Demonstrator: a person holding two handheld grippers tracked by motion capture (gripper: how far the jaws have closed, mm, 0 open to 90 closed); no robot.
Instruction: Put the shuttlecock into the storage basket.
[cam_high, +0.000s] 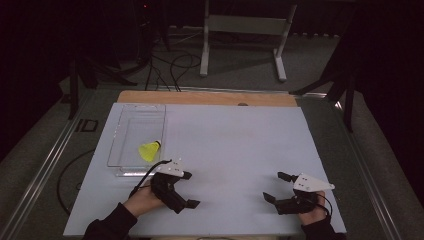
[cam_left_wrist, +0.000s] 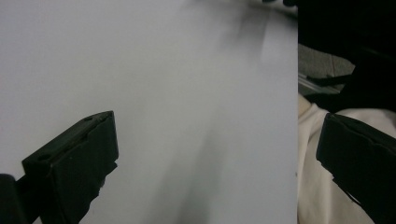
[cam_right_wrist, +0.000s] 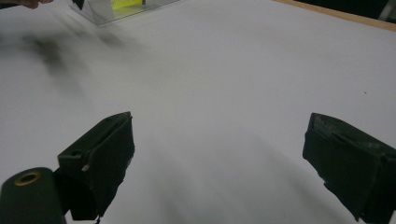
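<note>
Down near the front edge of the worktop, the left claw stands wide, jaws well apart and holding nothing, just beside the near end of a clear tray. Its partner, the right claw, is likewise spread wide and empty toward the front right corner, well apart from the tray. A yellow shuttlecock lies inside the tray at its near end, close to the left claw, along the worktop's left edge.
</note>
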